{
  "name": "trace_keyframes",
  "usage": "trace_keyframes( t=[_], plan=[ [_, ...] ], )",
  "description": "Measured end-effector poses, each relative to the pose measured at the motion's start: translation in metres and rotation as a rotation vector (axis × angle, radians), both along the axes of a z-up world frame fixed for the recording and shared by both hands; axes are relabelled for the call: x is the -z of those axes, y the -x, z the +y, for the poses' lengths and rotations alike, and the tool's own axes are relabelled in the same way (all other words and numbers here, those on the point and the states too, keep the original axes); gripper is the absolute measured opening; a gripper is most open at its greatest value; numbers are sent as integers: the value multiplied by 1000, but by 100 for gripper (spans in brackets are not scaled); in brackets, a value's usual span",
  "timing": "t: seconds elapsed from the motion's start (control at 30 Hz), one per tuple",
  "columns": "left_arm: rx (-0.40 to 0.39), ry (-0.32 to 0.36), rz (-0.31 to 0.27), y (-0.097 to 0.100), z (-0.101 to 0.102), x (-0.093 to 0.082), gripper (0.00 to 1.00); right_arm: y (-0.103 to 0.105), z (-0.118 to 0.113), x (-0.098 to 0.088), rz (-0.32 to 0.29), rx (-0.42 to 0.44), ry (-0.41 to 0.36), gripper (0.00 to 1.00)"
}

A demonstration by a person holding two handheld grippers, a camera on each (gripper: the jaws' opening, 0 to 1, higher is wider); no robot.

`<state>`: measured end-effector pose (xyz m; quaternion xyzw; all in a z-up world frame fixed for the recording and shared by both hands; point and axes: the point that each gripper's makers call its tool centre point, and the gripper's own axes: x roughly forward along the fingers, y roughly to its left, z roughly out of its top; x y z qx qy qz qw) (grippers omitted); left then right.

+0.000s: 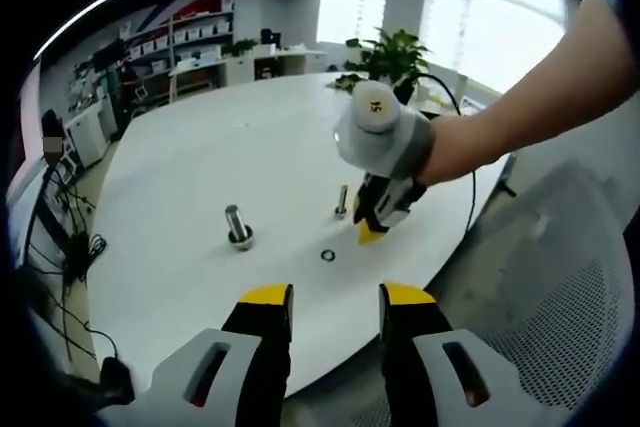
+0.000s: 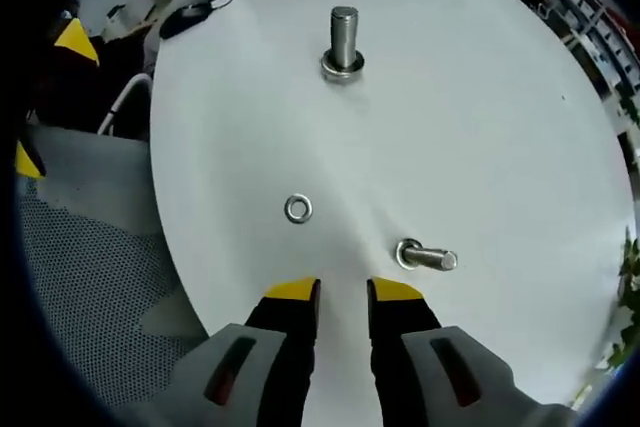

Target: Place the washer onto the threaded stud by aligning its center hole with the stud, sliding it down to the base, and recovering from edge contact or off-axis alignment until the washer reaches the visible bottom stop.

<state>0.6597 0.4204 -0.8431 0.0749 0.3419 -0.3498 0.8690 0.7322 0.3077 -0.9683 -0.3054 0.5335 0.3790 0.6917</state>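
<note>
A small metal washer (image 2: 298,209) lies flat on the white round table (image 2: 500,127), just ahead and left of my right gripper (image 2: 343,292). Its jaws are open with a narrow gap and hold nothing. The thick threaded stud (image 2: 343,42) stands upright on its base farther out. In the left gripper view the washer (image 1: 327,254) lies between the stud (image 1: 238,225) and the right gripper (image 1: 373,229), which a hand holds low over the table. My left gripper (image 1: 336,297) hangs open and empty off the table's near edge.
A thinner bolt (image 2: 425,257) stands on the table close to the right gripper's right jaw; it is the bolt (image 1: 342,202) beside that gripper. A mesh office chair (image 1: 570,317) sits below the table edge. A potted plant (image 1: 385,57) and shelves stand at the far side.
</note>
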Motion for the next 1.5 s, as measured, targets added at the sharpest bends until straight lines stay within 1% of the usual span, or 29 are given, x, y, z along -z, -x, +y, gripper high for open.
trace_keyframes(
  t=[0.13,0.3,0.4,0.47,0.6,0.73,0.8,0.83,1.0,1.07,1.13,1.17,1.2,1.27,1.3,1.33,1.4,1.5],
  plan=[
    [-13,19,0,-1,1,-2,32,3,14,1,12,-16,-25,23],
    [-17,23,5,0,1,-1,32,3,24,4,16,-36,-26,23],
    [-15,33,-14,-1,0,-5,32,4,30,5,19,-53,-32,24],
    [-13,37,-5,-1,0,-4,32,4,35,6,20,-62,-38,25],
    [-18,37,-2,0,1,-4,32,-2,44,6,-5,-82,-48,25],
    [-18,35,2,0,1,-3,32,-6,50,6,-3,-83,-56,25],
    [-6,26,1,1,-1,-2,32,-6,50,6,-18,-111,-41,24],
    [-3,25,2,1,-1,-2,32,-4,52,6,-20,-122,-49,23],
    [25,10,9,4,-4,1,32,-3,50,6,-34,-124,-82,21],
    [29,8,14,4,-5,1,32,-1,49,7,-33,-148,-74,15],
    [31,6,15,4,-5,2,32,-2,49,7,-34,-162,-68,15],
    [32,5,17,4,-5,2,32,-3,49,7,-29,-156,-67,15],
    [36,4,19,5,-6,3,32,-4,49,8,-12,-124,-70,15],
    [41,0,19,5,-6,3,32,-4,49,7,-7,-117,-68,15],
    [42,-1,15,5,-6,2,31,-3,50,7,-7,-127,-58,15],
    [43,-2,12,4,-7,2,31,-3,50,8,-9,-154,-32,15],
    [45,-7,16,4,-7,3,31,-2,51,8,0,-178,8,15],
    [56,-21,14,5,-7,4,31,-2,52,9,18,-183,58,15]
  ],
)
